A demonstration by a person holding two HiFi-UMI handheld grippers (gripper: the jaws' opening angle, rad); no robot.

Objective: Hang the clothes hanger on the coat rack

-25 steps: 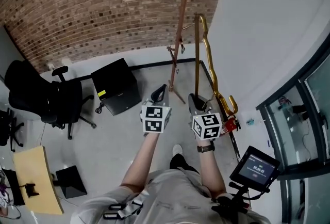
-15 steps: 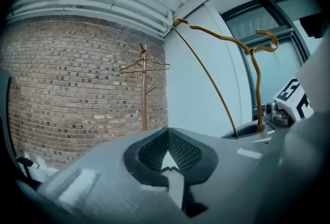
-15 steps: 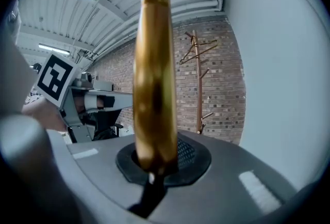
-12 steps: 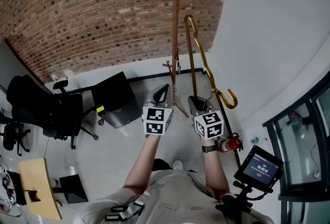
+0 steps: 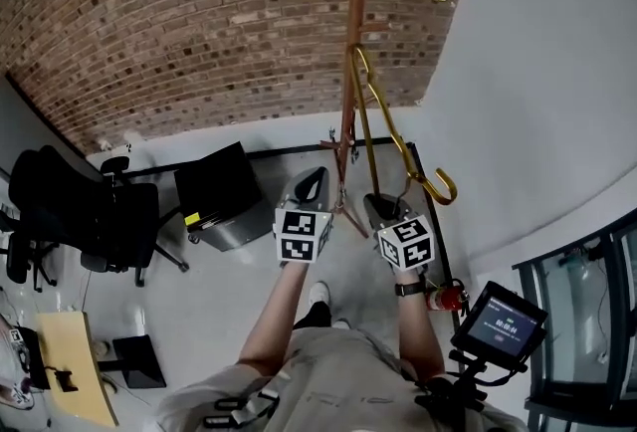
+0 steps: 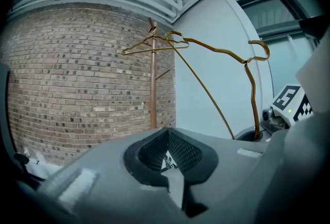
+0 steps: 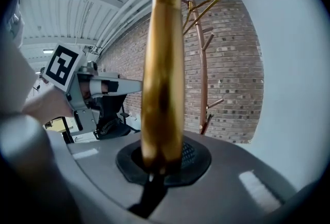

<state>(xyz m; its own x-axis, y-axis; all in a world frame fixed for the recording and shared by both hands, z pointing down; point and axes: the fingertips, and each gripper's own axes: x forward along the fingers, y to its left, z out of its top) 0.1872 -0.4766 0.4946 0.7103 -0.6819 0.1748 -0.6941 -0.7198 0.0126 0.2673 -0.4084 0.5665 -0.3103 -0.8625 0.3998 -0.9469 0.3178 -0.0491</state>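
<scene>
Hanger: the thick gold metal clothes hanger (image 7: 163, 63) is polished and glossy, with dark reflections along it.
Rack: the tall reddish-brown coat rack (image 5: 355, 2) is smooth with a satin sheen (wood or coated metal, I cannot tell which).
Wire: the thin gold wire hanger (image 6: 136, 51) is bare, shiny metal.
Grippers: the left gripper (image 6: 167, 158) and right gripper (image 7: 157, 166) have matt grey plastic shells and black, finely ribbed pads.
Walls: the red-brown brick wall (image 5: 179, 22) is rough and matt; the white wall (image 5: 537, 72) is smooth and matt.
Floor: the pale grey floor (image 5: 229, 271) is smooth and faintly shiny.

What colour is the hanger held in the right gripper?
The hanger is shiny gold, clearest in the right gripper view.
</scene>
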